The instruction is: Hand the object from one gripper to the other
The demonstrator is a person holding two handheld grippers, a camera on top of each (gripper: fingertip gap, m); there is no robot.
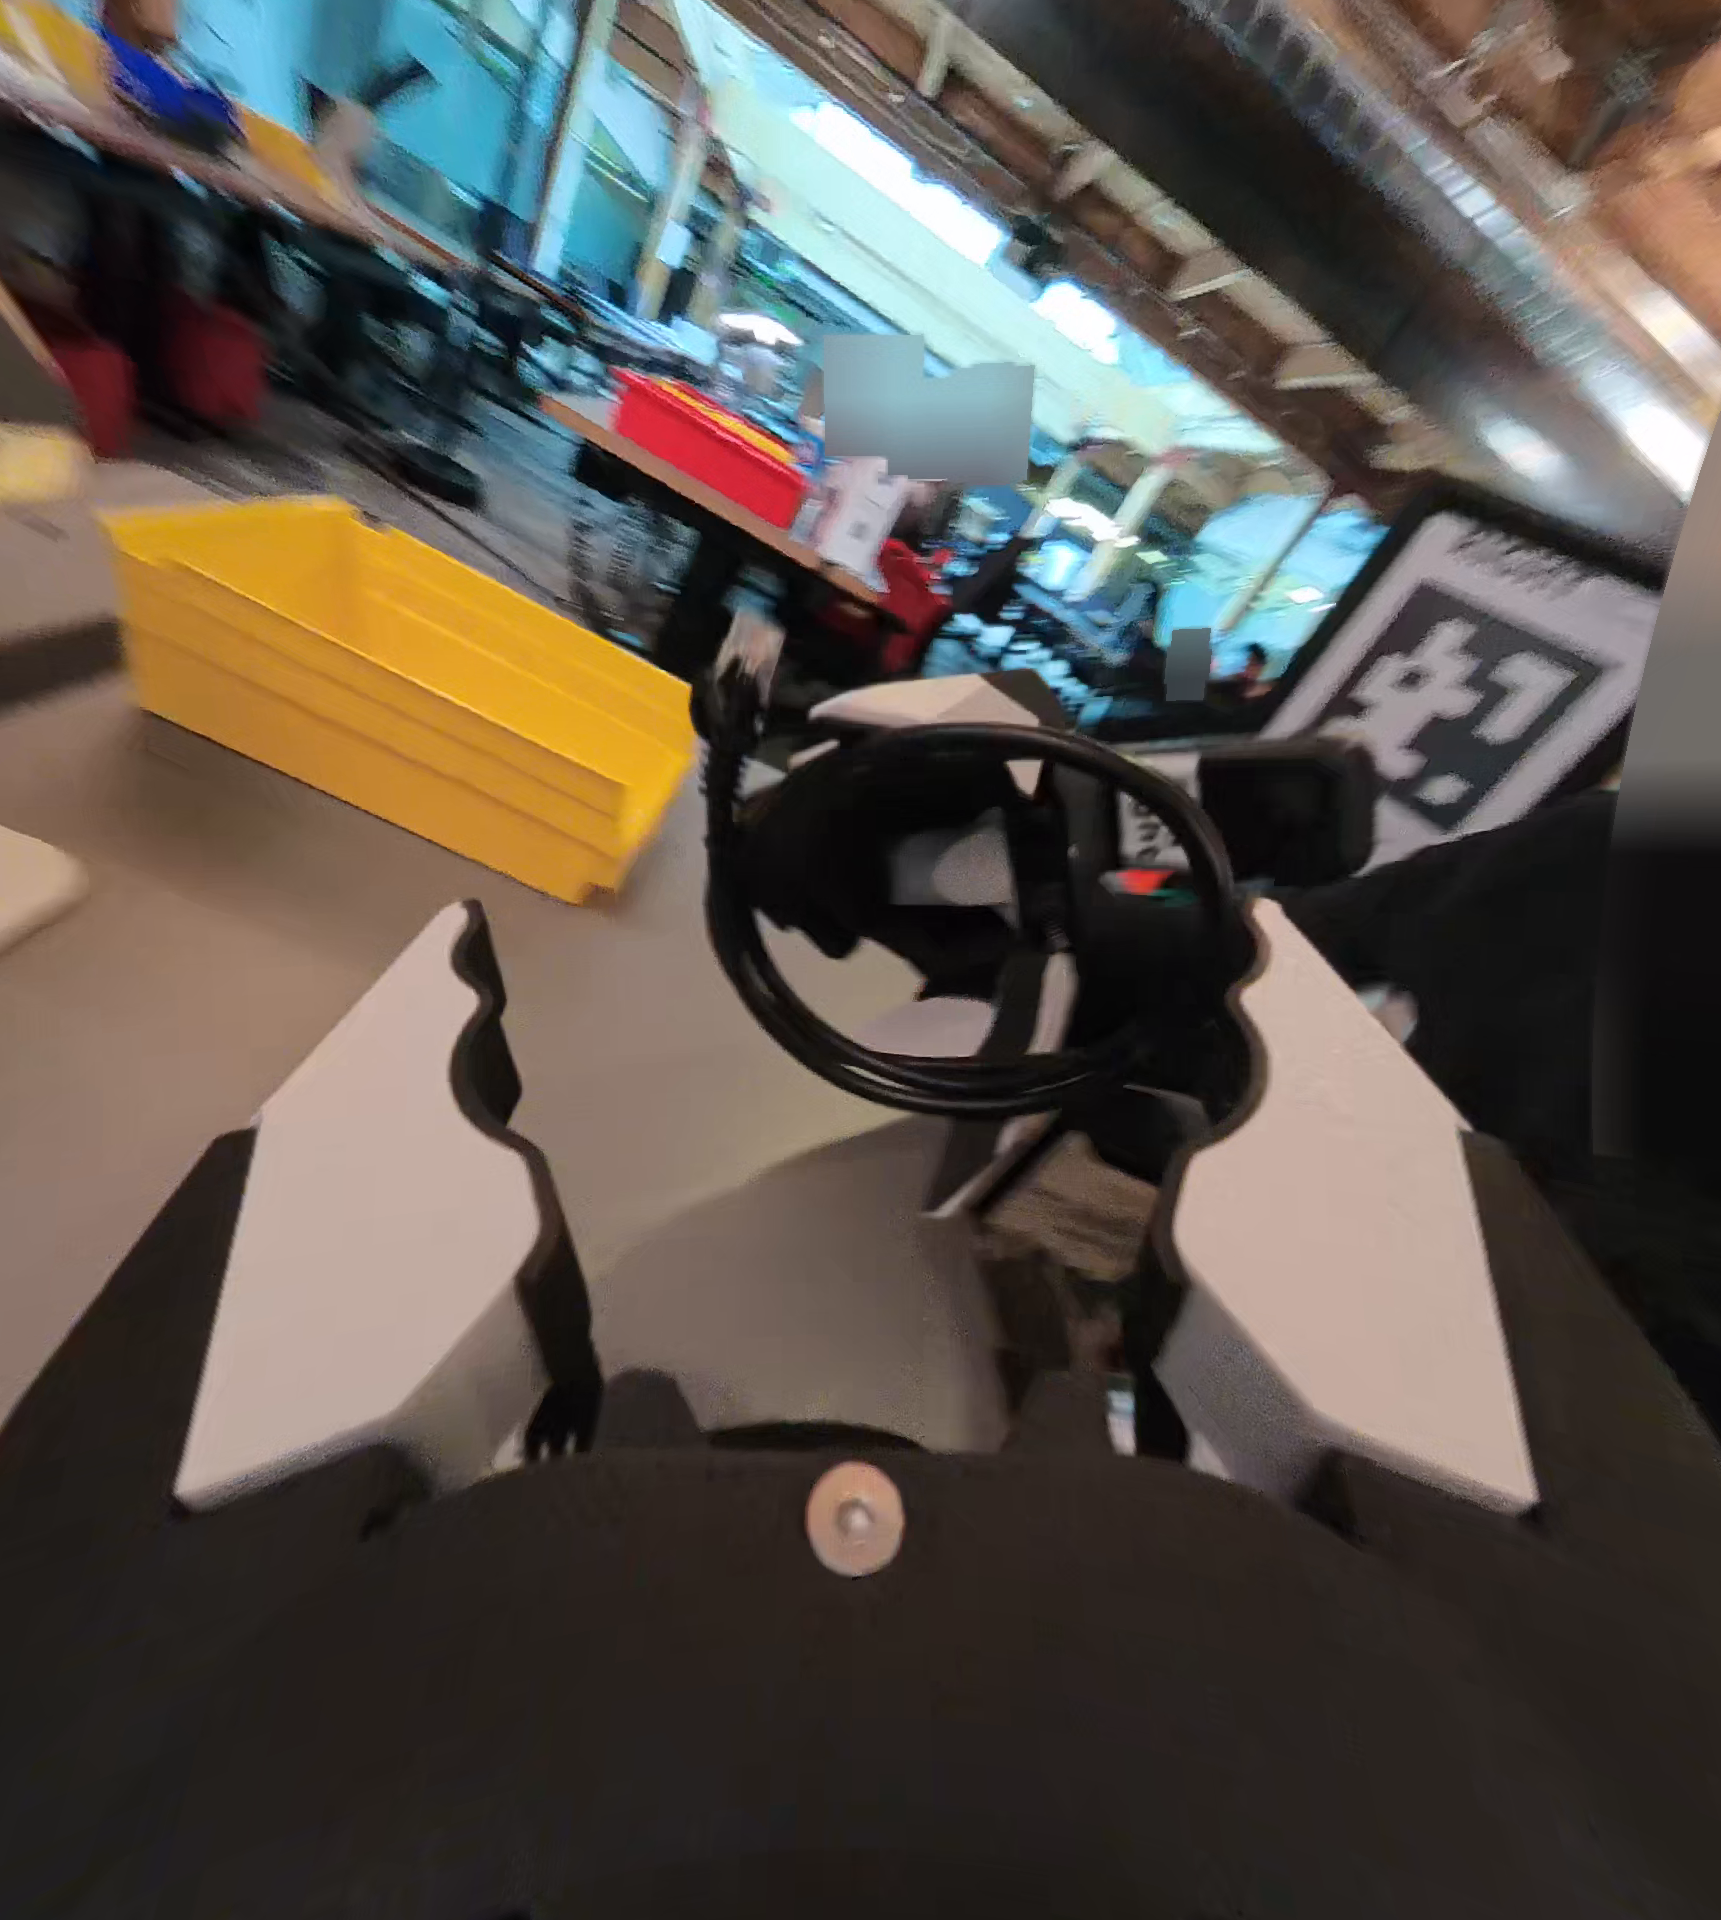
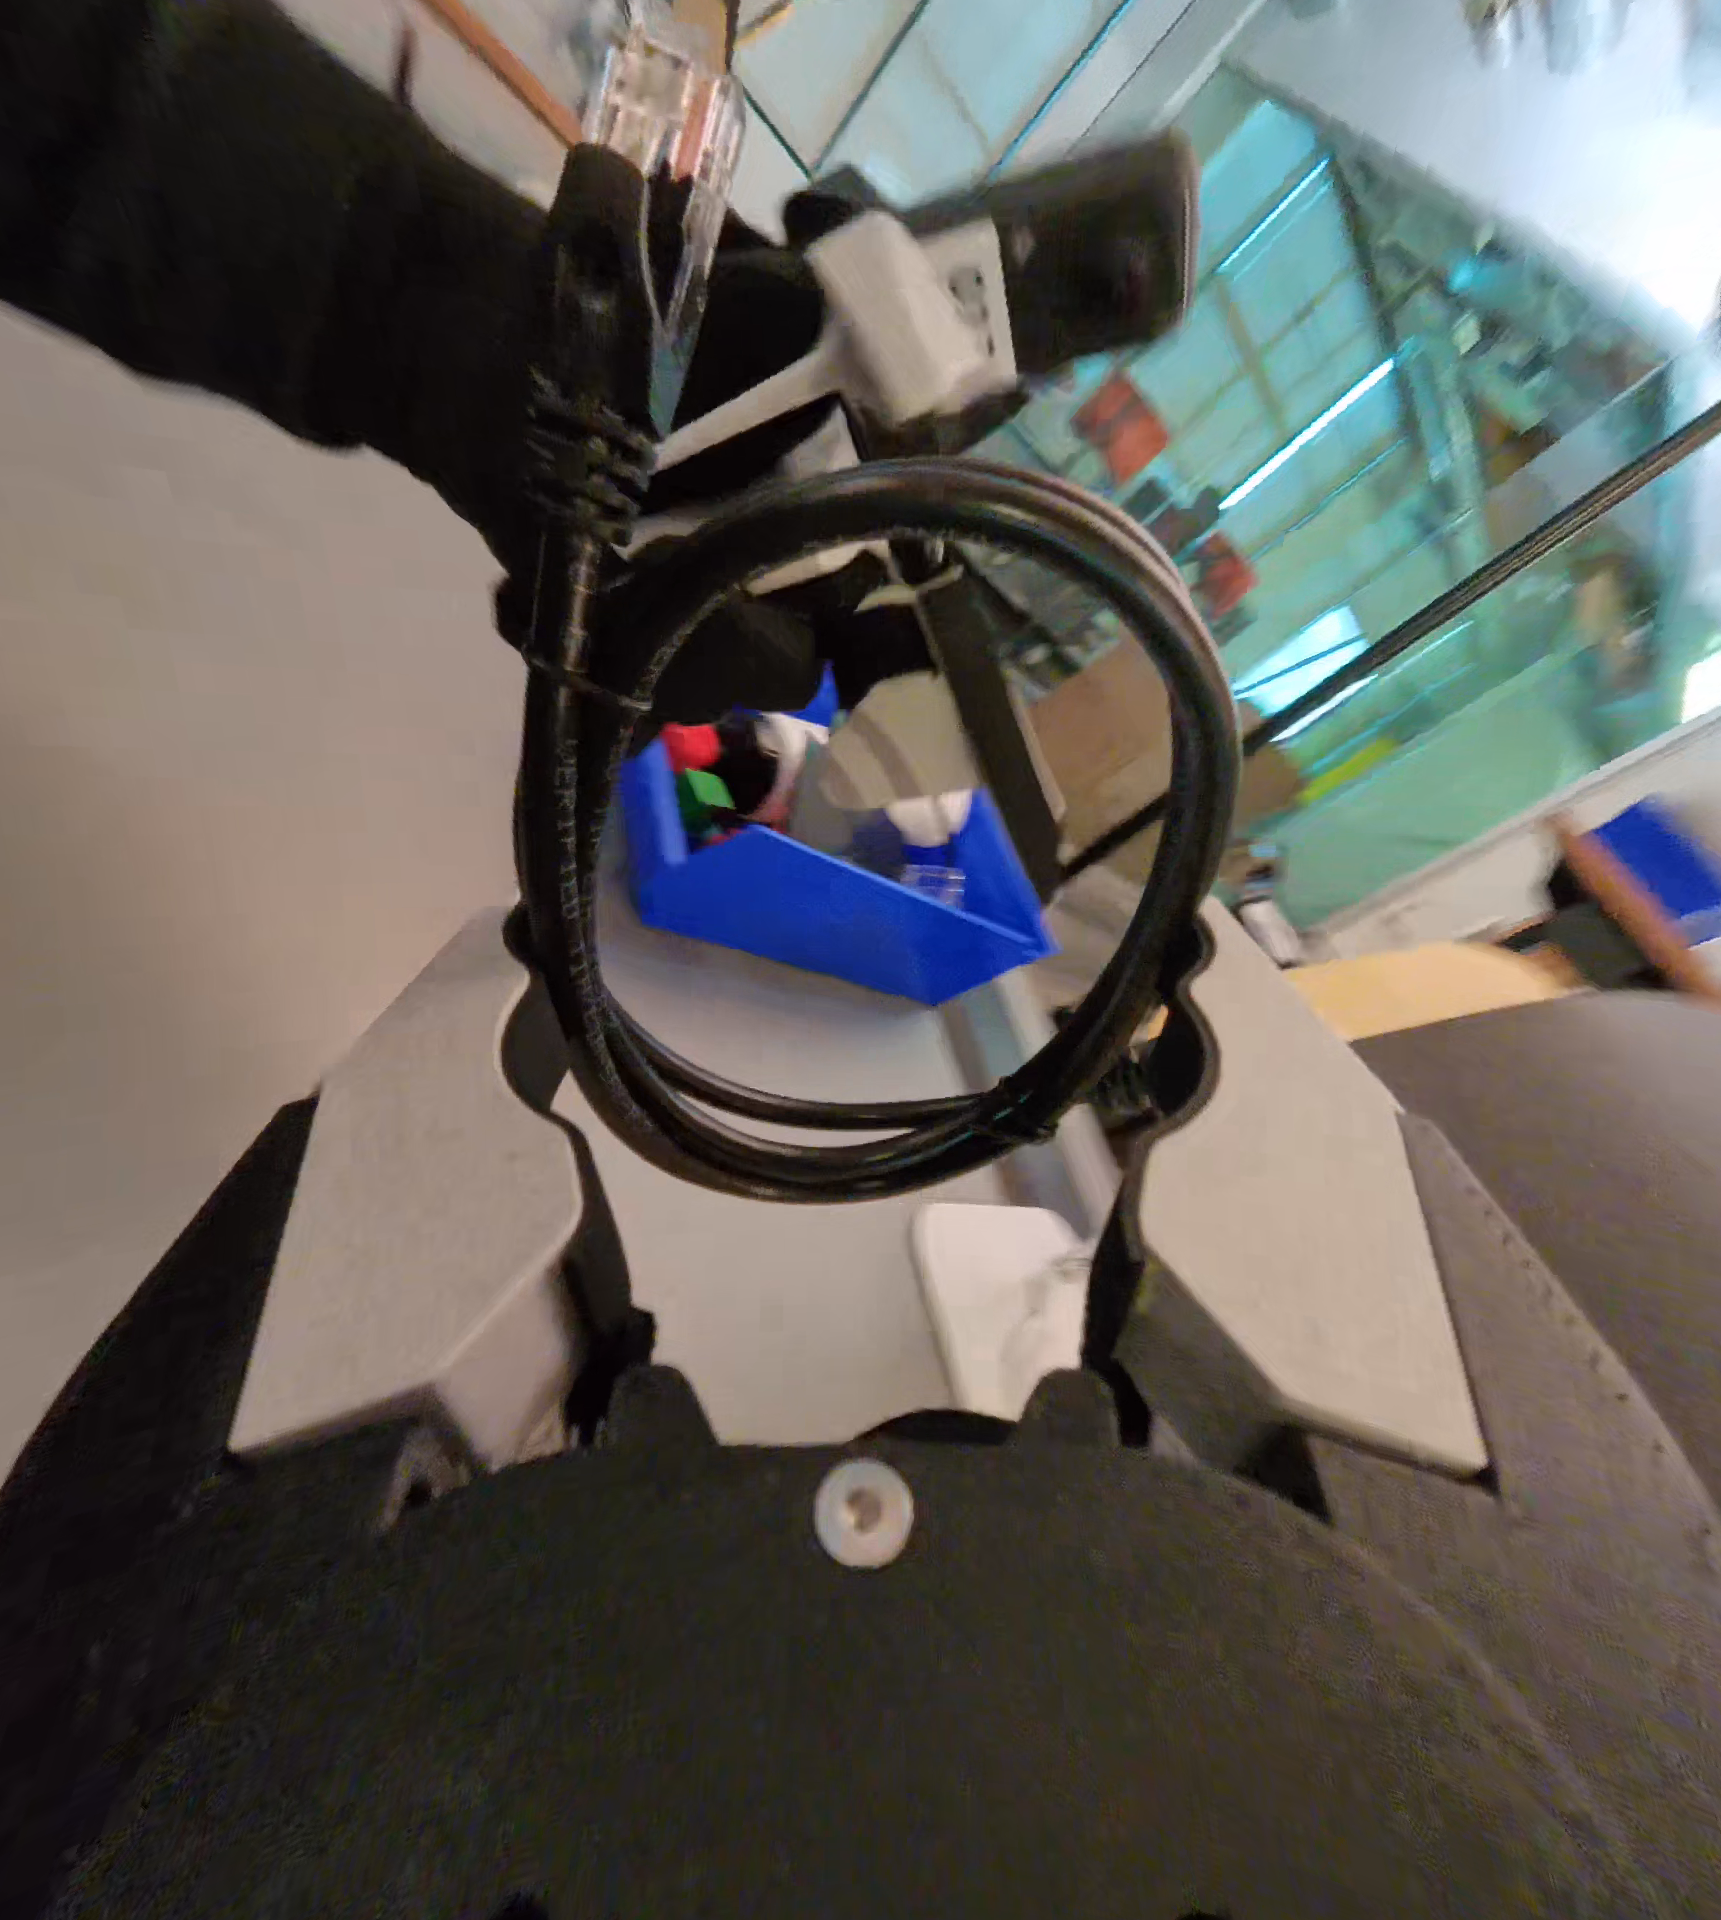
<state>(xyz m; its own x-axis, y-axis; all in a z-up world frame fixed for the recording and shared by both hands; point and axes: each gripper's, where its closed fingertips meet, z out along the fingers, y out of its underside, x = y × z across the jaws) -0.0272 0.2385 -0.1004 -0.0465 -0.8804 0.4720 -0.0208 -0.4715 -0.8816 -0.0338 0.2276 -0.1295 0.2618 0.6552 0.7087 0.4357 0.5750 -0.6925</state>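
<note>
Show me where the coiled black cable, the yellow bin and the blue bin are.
coiled black cable (image 2: 1188, 727): right wrist view, right side of the loop.
yellow bin (image 1: 399, 675): left wrist view, its long side wall.
blue bin (image 2: 814, 914): right wrist view, its front wall.

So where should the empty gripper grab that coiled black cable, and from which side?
Probably the upper arc of the loop. The right gripper spans the coiled black cable across its lower sides, leaving that arc free. The open left gripper faces it, so come straight on, with one finger through the ring and one outside.
</note>
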